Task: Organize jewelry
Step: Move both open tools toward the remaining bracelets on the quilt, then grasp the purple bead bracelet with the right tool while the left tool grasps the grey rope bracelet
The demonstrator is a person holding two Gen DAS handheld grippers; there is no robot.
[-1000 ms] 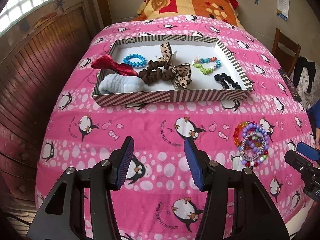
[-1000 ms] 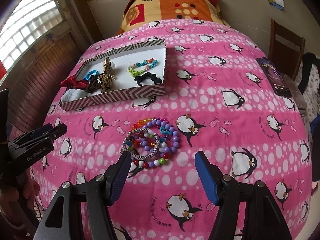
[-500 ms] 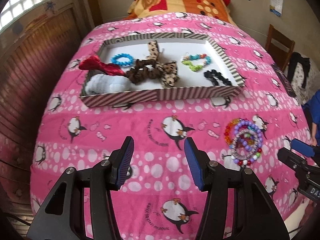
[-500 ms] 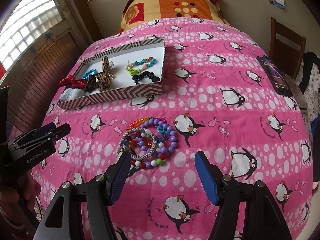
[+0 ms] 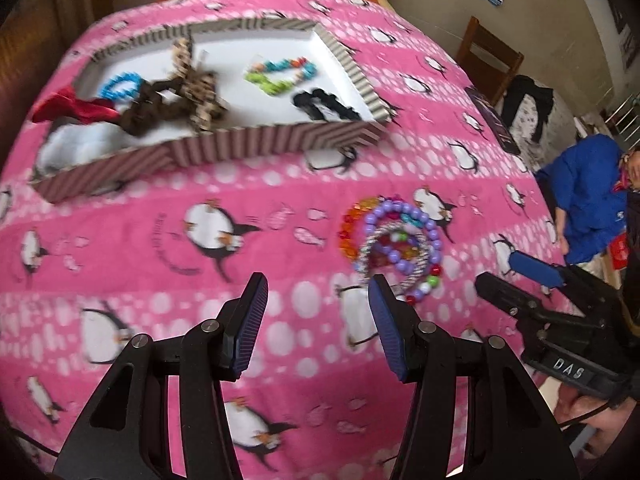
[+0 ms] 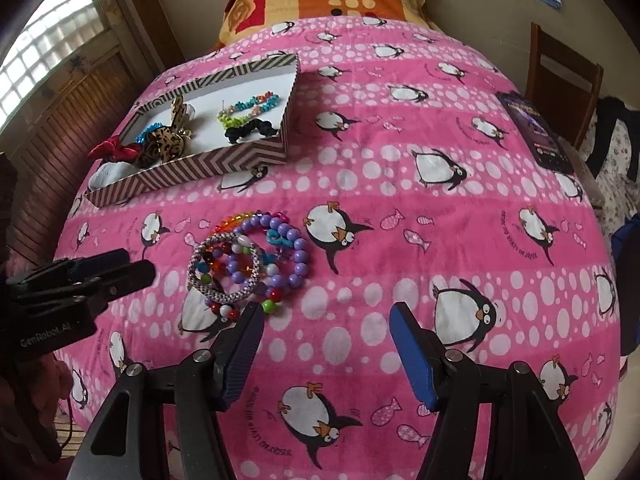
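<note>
On the pink penguin blanket [image 6: 400,160], my left gripper [image 5: 316,300] hangs released and empty just left of the pile of beaded bracelets [image 6: 248,260]; the striped tray [image 6: 208,164] of hair ties lies beyond. My right gripper [image 6: 326,330], jaws spread and empty, hovers just right of the pile.

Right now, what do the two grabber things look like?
Both are black plastic with silver pins. Each left gripper and right gripper finger carries a ribbed blue pad. White letters mark their sides: "GenRobot.AI" on the left one, "DAS" on the right.
</note>
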